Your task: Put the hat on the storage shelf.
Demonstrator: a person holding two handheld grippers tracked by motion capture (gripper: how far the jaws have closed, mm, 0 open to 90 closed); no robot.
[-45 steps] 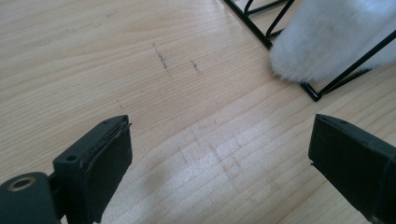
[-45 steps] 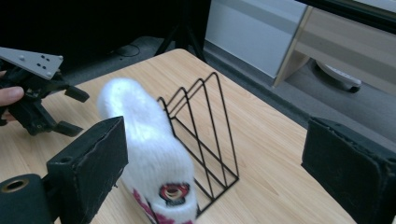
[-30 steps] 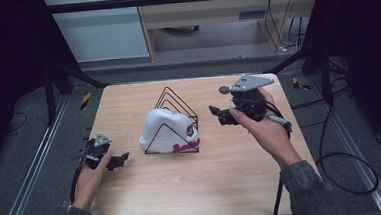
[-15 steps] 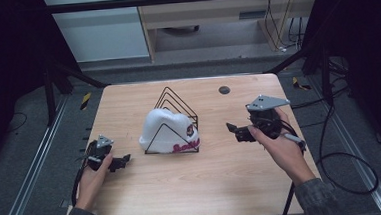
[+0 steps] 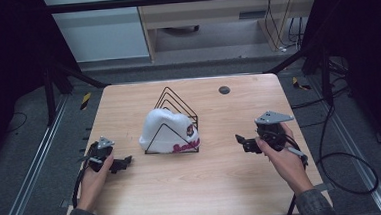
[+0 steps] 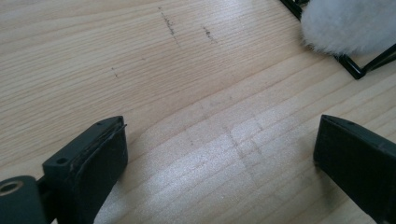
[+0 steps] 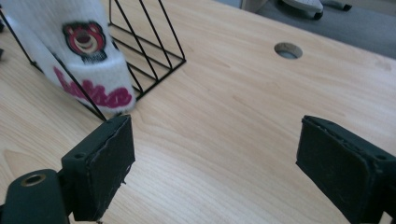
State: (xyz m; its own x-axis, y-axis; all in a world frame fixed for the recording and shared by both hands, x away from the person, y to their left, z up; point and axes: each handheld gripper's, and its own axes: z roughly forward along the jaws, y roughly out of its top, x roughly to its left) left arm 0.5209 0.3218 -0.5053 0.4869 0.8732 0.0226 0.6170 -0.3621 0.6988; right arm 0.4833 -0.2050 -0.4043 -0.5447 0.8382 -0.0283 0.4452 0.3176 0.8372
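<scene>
On the left of the wood table (image 5: 194, 197), left gripper (image 5: 124, 164), jaws wide apart and just opened a bit more, holding nothing, low over bare wood. In the middle, white hat (image 5: 167, 131) inside the black wire rack (image 5: 178, 100); a bear face and pink letters on it, too blurry to read. Plenty of bare table on both sides. At the right, right gripper (image 5: 240, 142), wide open, empty, near the table's edge.

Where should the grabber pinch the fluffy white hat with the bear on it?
Probably the folded cuff at the bottom of the white hat, from the right gripper side. The cuff is thick and sticks out past the wire rack there, so the black wires stay clear.
</scene>
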